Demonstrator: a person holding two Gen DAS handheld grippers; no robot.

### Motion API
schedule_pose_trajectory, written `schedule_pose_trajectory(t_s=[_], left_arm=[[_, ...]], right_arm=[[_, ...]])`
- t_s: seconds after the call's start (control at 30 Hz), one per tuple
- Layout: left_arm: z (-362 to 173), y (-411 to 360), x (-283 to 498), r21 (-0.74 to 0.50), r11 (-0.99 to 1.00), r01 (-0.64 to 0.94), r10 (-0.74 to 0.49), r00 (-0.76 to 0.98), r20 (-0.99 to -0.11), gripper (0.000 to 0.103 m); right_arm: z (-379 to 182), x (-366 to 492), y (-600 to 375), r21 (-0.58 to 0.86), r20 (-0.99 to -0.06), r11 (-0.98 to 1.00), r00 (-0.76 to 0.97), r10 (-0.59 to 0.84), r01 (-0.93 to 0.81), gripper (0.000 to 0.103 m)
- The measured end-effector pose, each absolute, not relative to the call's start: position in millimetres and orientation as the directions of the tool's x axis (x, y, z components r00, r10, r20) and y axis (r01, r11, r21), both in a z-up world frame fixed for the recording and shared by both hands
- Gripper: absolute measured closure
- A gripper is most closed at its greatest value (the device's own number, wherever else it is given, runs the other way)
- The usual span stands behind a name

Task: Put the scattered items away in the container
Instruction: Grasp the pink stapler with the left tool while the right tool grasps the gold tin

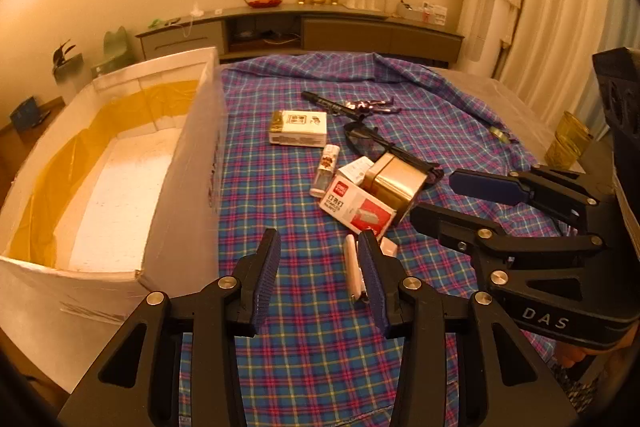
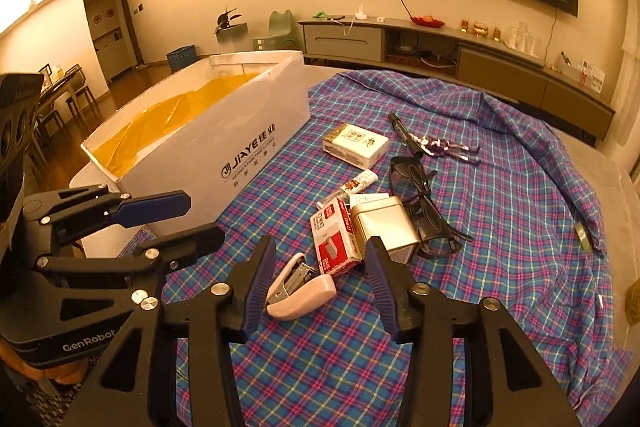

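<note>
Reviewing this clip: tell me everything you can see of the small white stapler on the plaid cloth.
The stapler is small, with a smooth white, plastic-looking shell and a grey metal magazine and base. It lies on the plaid cloth, its mouth gaping open toward the upper left in the right wrist view, rounded rear toward the right. It sits between the open fingers of the right gripper; its front reaches the left finger's pad, but contact cannot be told. The red staple box lies just beyond it. In the left wrist view it is partly hidden.
</note>
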State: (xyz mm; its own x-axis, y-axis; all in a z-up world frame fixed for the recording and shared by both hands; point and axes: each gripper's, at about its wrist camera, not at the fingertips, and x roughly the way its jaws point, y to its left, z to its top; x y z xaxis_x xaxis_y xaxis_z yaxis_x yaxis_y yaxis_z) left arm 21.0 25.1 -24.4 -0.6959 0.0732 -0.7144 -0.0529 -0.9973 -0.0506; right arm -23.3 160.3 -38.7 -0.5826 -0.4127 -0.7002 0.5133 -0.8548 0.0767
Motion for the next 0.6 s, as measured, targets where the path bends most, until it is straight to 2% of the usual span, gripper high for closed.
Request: schedule_pose_trajectory(t_s=[0.2, 0.33, 0.4, 0.6], left_arm=[[-33.4, 31.5, 18.4, -0.067, -0.993, -0.099, 0.117, -0.681, -0.723, 0.059], [-44.6, 31.0, 13.2, -0.1, -0.987, -0.129, 0.161, -0.661, -0.733, 0.059], [-50.8, 33.8, 10.1, -0.094, -0.986, -0.137, 0.161, -0.647, -0.746, 0.059], [-59.1, 42.7, 7.1, -0.135, -0.972, -0.195, 0.228, -0.614, -0.756, 0.059]], right_arm=[[-47.0, -29.7, 161.1, 0.079, -0.72, -0.862, -0.569, -0.397, 0.501, 0.051], [-55.0, -36.2, 163.7, 0.084, -0.739, -0.869, -0.554, -0.383, 0.488, 0.045], [-60.0, -44.2, 169.9, 0.13, -0.749, -0.869, -0.527, -0.401, 0.477, 0.043], [-69.6, -69.9, 189.5, 0.256, -0.761, -0.871, -0.469, -0.449, 0.42, 0.043]])
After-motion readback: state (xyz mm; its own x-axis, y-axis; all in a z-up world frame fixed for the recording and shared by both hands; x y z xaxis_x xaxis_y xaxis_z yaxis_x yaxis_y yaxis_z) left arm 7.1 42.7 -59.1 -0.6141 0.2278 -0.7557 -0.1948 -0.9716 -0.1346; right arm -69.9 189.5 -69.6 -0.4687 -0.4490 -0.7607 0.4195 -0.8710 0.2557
